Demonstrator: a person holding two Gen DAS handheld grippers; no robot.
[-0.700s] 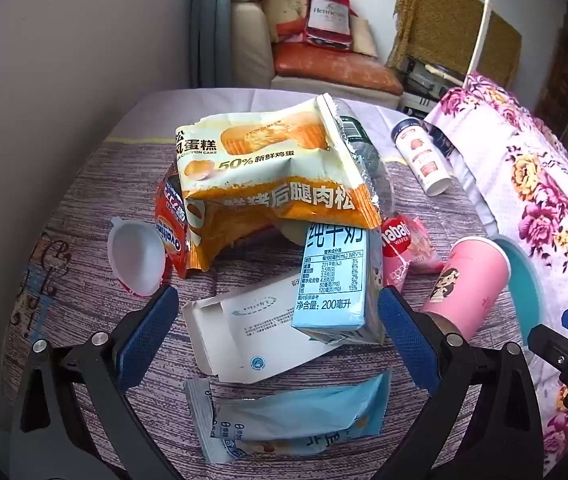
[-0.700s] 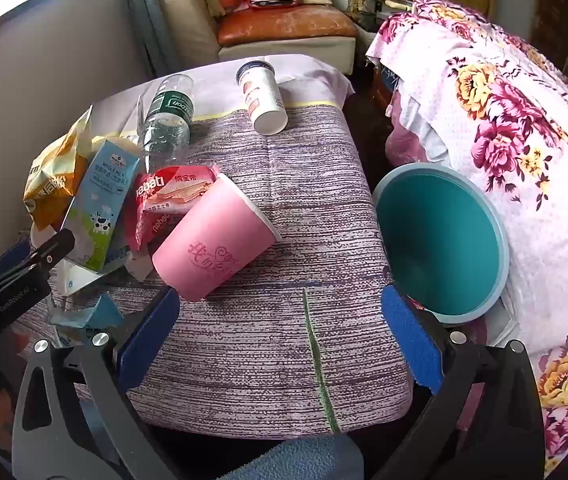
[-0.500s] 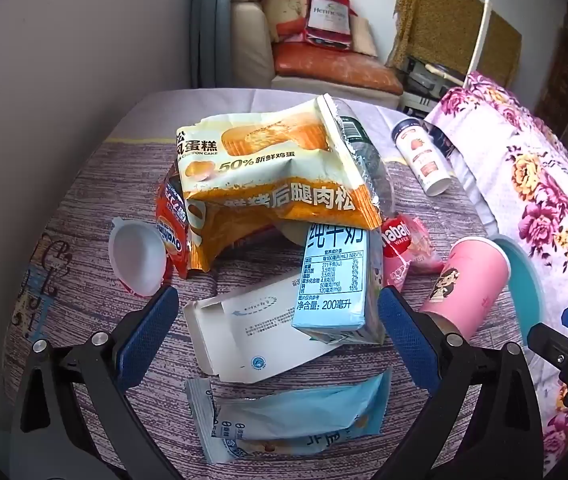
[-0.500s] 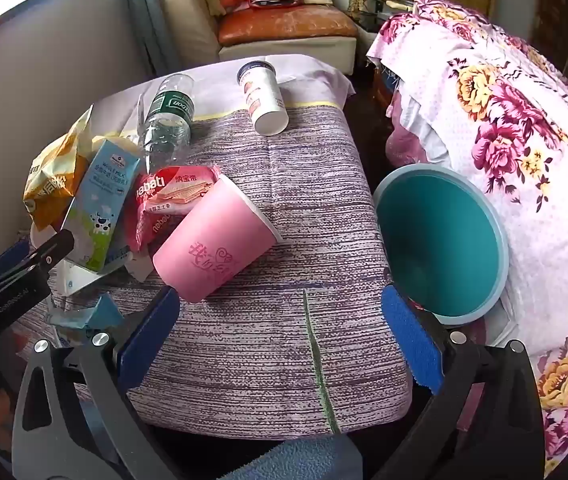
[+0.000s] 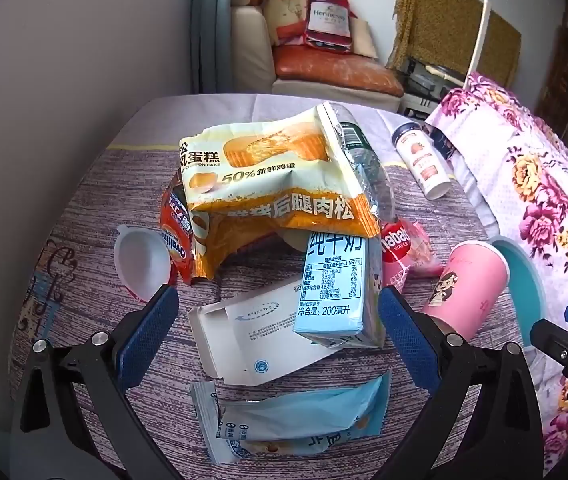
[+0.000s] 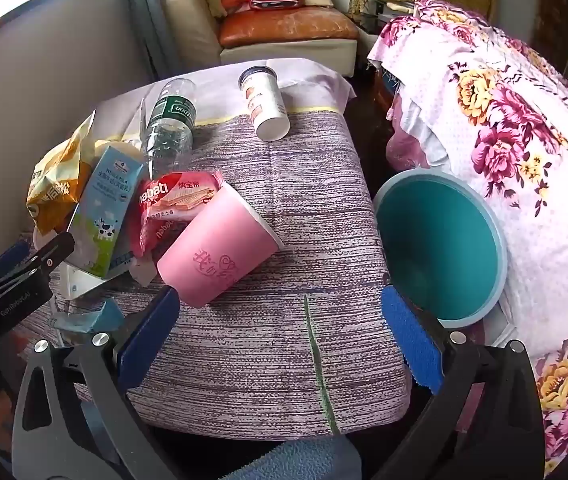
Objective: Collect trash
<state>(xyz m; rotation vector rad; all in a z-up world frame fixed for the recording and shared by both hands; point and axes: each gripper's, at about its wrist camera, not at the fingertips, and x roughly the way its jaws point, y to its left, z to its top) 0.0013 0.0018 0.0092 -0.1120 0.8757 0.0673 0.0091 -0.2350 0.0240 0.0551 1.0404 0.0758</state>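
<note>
Left wrist view: my left gripper (image 5: 278,330) hangs over the near end of the trash pile, jaws wide apart, holding nothing and touching nothing. Dead ahead between the pads sits the milk carton (image 5: 334,284), long axis running away from me, near end resting on a flattened white box (image 5: 260,340). Closer to me, below the gripper, lies a light blue wrapper (image 5: 296,420), long axis crosswise. Further back a yellow cake bag (image 5: 272,180) drapes over the pile, a plastic bottle (image 5: 360,152) behind it, a small white tub (image 5: 140,260) off to the left.

Right wrist view: my right gripper (image 6: 280,332) is also spread wide and empty, above bare worktop (image 6: 284,184). The pink cup (image 6: 216,248) lies on its side ahead and left of it, its base end just beside the left pad, mouth pointing up-right. A red wafer pack (image 6: 176,200) is tucked behind the cup. The teal bin (image 6: 440,248) stands off the worktop's right edge, mouth toward me, well right of the pile.

My call: right gripper is nearer the cup and the bin, so cup goes first with that hand; it needs to shift left and close across the cup's width. Left gripper is lined up for the carton. A white cup (image 6: 266,104) lies at the far edge, out of easy reach for now.
</note>
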